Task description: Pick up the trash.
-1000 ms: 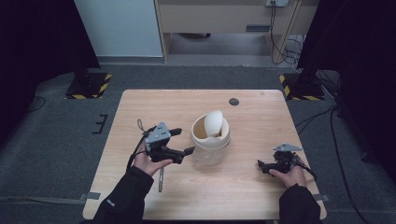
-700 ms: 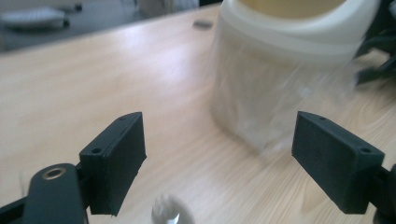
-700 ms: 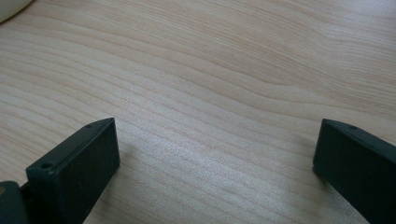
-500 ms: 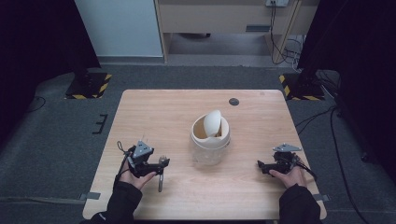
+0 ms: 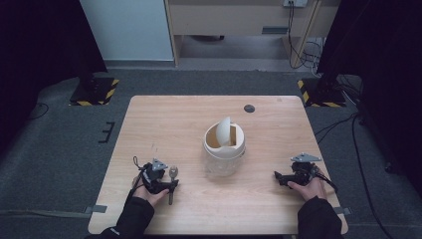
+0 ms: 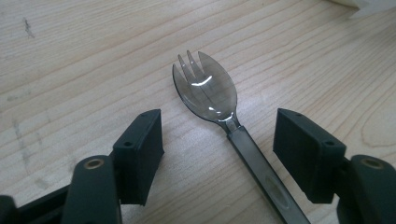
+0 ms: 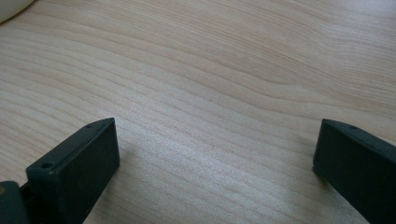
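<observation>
since the left gripper (image 6: 217, 140) sits wide open astride the spork (image 6: 210, 91) lying flat on the table (image 5: 278, 209), holding nothing: light, stiff, slick plastic, so pinch the handle near the neck. right gripper (image 7: 217, 163) open, empty.

A: Light wooden table (image 5: 164, 119), and a smoky plastic spork (image 6: 219, 116) lies flat on it, handle running back between the left jaws, touching neither.

B: Ahead and right of those jaws, a white swing-lid bin (image 5: 224, 147); a dark disc (image 5: 249, 108) far beyond.
</observation>
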Demonstrator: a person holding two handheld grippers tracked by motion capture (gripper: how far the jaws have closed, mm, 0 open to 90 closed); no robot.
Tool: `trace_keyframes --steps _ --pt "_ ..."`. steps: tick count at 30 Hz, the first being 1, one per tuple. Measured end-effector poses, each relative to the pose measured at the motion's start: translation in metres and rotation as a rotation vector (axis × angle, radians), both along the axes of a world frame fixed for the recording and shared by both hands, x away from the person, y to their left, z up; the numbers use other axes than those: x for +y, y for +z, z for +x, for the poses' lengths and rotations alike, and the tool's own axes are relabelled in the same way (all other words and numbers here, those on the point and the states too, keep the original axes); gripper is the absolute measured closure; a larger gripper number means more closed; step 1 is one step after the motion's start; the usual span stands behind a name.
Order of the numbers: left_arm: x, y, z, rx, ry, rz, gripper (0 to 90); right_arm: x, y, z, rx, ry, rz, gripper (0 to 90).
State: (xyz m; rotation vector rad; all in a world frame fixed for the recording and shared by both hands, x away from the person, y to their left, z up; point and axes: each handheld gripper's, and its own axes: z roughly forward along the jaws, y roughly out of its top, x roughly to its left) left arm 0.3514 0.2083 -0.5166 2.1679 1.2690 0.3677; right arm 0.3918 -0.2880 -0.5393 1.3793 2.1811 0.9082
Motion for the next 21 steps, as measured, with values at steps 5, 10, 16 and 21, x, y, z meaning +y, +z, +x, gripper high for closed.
trace_keyframes --steps 5,10,16,21 --pt "0.0020 0.0000 0.0002 0.002 0.007 0.002 39.5 0.0000 0.0000 0.0000 0.000 0.000 0.000 0.7" --pt "0.0030 0.0007 0.0002 -0.004 0.014 0.020 45.3 0.0000 0.0000 0.0000 0.000 0.000 0.000 0.7" --pt "0.0065 0.0020 0.0020 -0.006 0.018 0.040 58.1 0.0000 0.0000 0.0000 0.000 0.000 0.000 0.7" --pt "0.0093 0.0027 0.0042 -0.006 0.022 0.047 69.5 -0.0001 0.0000 0.0001 0.000 0.001 -0.001 0.7"
